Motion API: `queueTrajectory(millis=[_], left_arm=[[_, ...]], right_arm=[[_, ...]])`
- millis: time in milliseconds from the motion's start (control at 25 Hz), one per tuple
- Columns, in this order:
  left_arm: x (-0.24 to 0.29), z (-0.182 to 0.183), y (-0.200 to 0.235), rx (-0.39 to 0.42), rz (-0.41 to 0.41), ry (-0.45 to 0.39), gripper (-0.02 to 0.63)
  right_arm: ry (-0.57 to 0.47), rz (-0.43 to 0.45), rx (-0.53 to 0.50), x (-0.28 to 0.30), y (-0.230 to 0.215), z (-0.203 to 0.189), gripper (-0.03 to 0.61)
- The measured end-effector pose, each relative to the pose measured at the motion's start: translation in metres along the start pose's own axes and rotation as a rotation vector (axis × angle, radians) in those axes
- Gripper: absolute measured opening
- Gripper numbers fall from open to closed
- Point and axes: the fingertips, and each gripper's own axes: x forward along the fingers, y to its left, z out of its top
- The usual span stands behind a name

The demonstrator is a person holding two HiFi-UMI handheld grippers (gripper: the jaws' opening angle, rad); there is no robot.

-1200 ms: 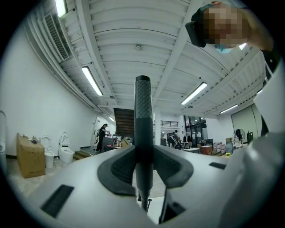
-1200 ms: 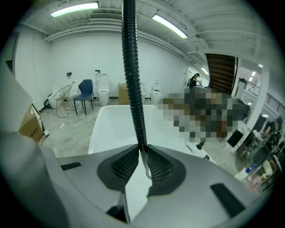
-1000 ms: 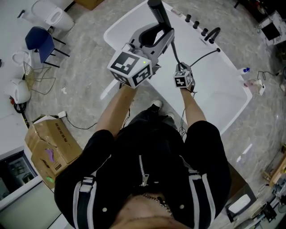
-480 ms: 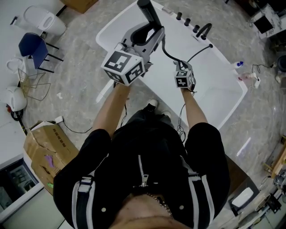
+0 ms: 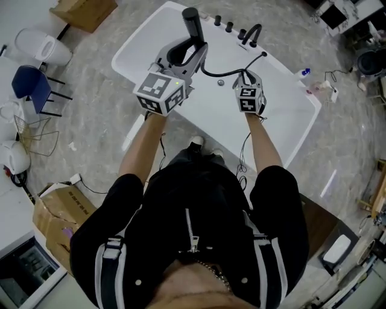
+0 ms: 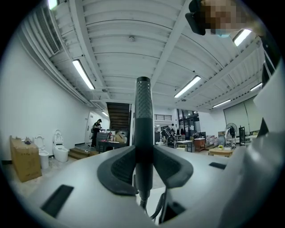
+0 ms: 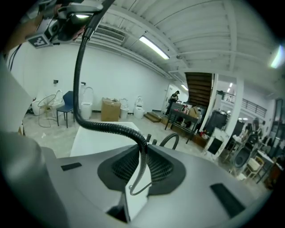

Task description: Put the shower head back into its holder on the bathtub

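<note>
The black shower head (image 5: 193, 24) stands upright over the white bathtub (image 5: 289, 114), and my left gripper (image 5: 192, 43) is shut on its handle. In the left gripper view the handle (image 6: 143, 124) rises between the pads of the left gripper (image 6: 143, 167). The black ribbed hose (image 5: 217, 73) loops from it to my right gripper (image 5: 244, 75), which is shut on it. The right gripper view shows the hose (image 7: 102, 126) pinched by the right gripper (image 7: 141, 167). A black faucet (image 5: 253, 33) and a row of black knobs (image 5: 217, 21) sit on the far rim.
A cardboard box (image 5: 84, 12), a white toilet (image 5: 39, 45) and a blue chair (image 5: 30, 84) stand on the floor at the left. Another box (image 5: 60, 211) lies at the lower left. The faucet (image 7: 168, 139) shows just beyond the right jaws.
Both grippers have moved closer to the fittings on the tub's far rim. The right gripper has risen with the hose, which now bends in a tighter loop between the two grippers.
</note>
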Motion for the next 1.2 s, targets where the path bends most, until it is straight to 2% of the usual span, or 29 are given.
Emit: queueTrajectory(millis=[160, 440, 680, 920, 1200], left_arm=[[0.009, -0.016, -0.012, -0.018, -0.051, 0.025, 0.132], [0.022, -0.028, -0.028, -0.057, -0.128, 0.038, 0.132], [0.040, -0.009, -0.047, -0.045, -0.220, -0.002, 0.132], [0.051, 0.013, -0.056, -0.068, -0.282, -0.063, 0.132], [0.059, 0.033, -0.068, -0.070, -0.342, -0.110, 0.132]], right_arm=[[-0.067, -0.057, 0.002, -0.027, -0.034, 0.029, 0.062], [-0.188, -0.160, -0.051, -0.078, -0.079, 0.083, 0.063], [-0.297, -0.242, -0.114, -0.121, -0.099, 0.141, 0.063], [-0.383, -0.325, -0.197, -0.160, -0.112, 0.194, 0.063], [-0.425, -0.423, -0.245, -0.194, -0.127, 0.224, 0.063]])
